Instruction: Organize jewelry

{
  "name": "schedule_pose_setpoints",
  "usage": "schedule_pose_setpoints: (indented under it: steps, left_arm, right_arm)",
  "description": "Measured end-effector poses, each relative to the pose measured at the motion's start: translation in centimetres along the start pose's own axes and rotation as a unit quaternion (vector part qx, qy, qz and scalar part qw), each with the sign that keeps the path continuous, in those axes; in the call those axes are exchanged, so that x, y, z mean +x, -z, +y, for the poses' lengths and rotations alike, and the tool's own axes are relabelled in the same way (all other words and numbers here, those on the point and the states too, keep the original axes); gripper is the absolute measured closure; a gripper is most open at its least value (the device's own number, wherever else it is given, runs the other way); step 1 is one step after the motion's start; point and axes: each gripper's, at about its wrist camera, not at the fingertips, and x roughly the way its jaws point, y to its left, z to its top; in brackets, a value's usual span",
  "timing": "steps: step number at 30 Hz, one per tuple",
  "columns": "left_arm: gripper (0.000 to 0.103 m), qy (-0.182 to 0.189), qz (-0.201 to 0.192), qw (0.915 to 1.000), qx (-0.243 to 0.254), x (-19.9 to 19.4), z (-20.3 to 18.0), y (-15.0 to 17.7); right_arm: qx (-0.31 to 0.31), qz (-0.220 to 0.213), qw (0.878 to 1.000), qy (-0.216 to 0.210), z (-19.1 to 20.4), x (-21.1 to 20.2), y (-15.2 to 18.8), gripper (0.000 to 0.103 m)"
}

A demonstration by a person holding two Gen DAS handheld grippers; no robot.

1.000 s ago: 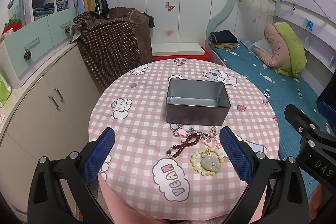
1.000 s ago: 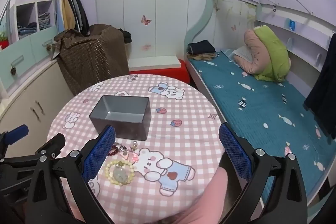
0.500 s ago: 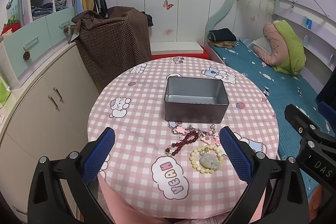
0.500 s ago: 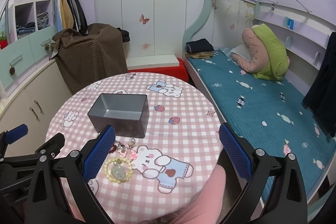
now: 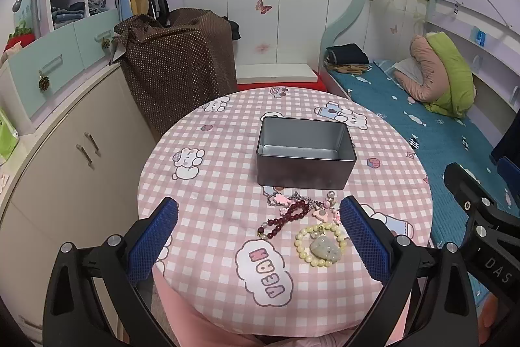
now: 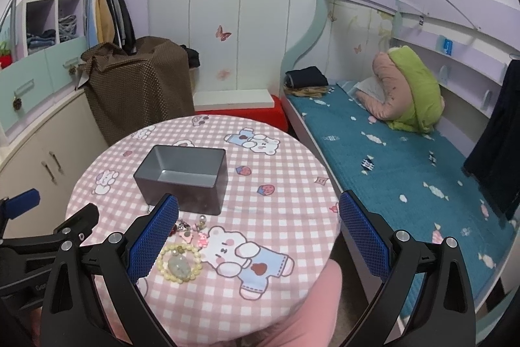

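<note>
Left wrist view: round tabletop (image 5: 208, 184) in pink check cloth, bearing an open grey tin (image 5: 305, 156) at centre, seen empty. Jewelry is grouped just near of the tin: dark red bead bracelet (image 5: 286, 218), pale yellow bead bracelet (image 5: 320, 244) with a stone pendant inside its ring, and a pink charm chain (image 5: 320, 208) lying closest to the tin's near wall. Left tongs (image 5: 258, 236) are held wide apart, gripping nothing, above the near edge. Right wrist view: right tongs (image 6: 258, 236) likewise spread wide and empty, off to the right of the pieces. Step judged in hand: first pick-up. The yellow bracelet, lying clear of the rest, is best taken by its bead ring from above; the red bracelet and chain touch, so one may drag the other.
</note>
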Motion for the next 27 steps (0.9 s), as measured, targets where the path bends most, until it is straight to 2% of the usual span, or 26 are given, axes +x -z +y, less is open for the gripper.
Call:
schedule_pose_setpoints:
  steps: [27]
  left_arm:
    - [0.007, -0.005, 0.010, 0.9999, -0.002, 0.00, 0.07, 0.26]
  right_arm:
    - [-0.001, 0.013, 1.000, 0.000, -0.22, 0.00, 0.06, 0.007]
